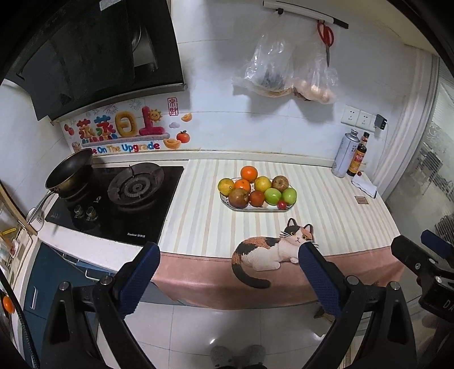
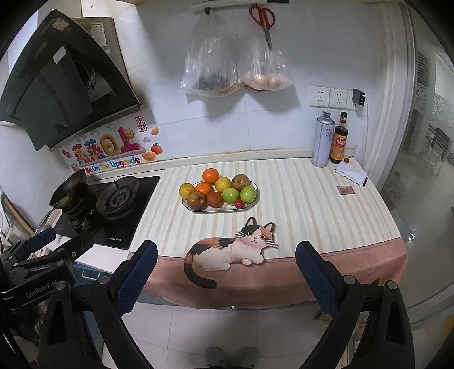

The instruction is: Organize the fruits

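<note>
A glass plate (image 1: pixel 227 201) (image 2: pixel 185 203) holds several fruits on the striped cloth: oranges (image 1: pixel 248 173) (image 2: pixel 210 175), yellow citrus (image 1: pixel 225 186) (image 2: pixel 186 189), two green apples (image 1: pixel 272 196) (image 2: pixel 230 195), brownish pears (image 1: pixel 238 197) (image 2: pixel 196 200) and a small red fruit (image 1: pixel 281 204) (image 2: pixel 238 203). My left gripper (image 1: pixel 228 254) is open and empty, held off the counter's front edge. My right gripper (image 2: pixel 226 251) is open and empty, also in front of the counter. Each gripper shows at the edge of the other's view.
A gas hob (image 1: pixel 119 198) (image 2: pixel 113 207) with a pan (image 1: pixel 69 173) (image 2: pixel 69 188) is at the left. A can (image 2: pixel 322 139) and a sauce bottle (image 2: pixel 339 140) stand at the back right, beside a folded cloth (image 2: pixel 351 173). Plastic bags (image 2: pixel 235 68) and scissors (image 2: pixel 264 21) hang on the wall.
</note>
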Available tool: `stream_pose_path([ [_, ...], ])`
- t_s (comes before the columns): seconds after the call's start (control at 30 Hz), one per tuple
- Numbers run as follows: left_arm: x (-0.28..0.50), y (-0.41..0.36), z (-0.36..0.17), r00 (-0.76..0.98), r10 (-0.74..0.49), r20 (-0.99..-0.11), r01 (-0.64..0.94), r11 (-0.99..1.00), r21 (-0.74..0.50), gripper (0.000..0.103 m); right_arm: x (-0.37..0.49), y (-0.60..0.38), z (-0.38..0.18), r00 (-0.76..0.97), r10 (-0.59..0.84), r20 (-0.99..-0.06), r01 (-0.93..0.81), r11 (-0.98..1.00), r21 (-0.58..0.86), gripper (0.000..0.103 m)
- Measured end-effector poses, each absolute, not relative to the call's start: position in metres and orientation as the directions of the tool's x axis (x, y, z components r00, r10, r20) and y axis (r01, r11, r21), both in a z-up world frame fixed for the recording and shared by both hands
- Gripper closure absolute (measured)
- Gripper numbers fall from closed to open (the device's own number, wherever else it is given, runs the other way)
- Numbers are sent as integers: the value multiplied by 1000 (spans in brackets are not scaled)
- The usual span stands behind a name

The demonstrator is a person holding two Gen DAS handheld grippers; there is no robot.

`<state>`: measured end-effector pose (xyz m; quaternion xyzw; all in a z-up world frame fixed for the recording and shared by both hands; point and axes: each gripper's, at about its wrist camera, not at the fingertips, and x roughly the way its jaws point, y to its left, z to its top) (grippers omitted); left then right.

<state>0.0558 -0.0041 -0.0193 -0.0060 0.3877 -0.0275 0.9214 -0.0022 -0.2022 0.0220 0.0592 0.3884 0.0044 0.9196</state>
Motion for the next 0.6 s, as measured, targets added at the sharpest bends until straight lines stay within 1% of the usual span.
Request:
stream_pose_path([
  [0.3,98,-8,-32,675,-26,-738,20,1000,-17,3,54,-204,-1,674,56,-736,34,994,107,3],
  [0.47,122,-13,-44,644,-10,-765,25,1000,8,3,82,-204,-23,634,44,-772,41,995,90,3],
  [0.6,134,-12,-52,619,-13,-785,22,1000,0,3,95,-201,-34,613,39,-789,37,996,78,3],
])
